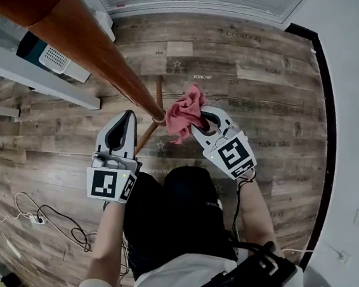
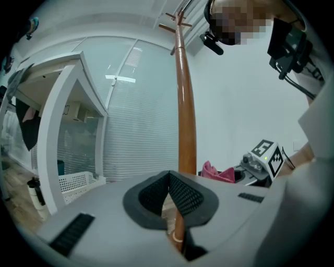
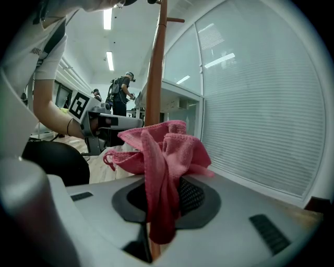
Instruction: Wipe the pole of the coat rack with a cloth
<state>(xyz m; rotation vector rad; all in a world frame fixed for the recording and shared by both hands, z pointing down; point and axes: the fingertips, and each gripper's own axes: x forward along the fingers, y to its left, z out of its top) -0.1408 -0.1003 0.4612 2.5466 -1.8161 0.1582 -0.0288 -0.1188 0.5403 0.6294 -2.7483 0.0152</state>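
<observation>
Low on the coat rack pole (image 1: 119, 79), the pink cloth (image 1: 186, 112) sits up against the wood, pinched tight in my right tool (image 1: 201, 121). My left tool (image 1: 126, 122) hangs just beside the pole, its jaws closed together on nothing, above the wooden floor (image 1: 269, 79).

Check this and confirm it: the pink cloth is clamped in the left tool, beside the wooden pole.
Not right. The pink cloth is clamped in the right tool, not the left, beside the wooden pole. The right gripper view shows it pinched between that tool's jaws.
</observation>
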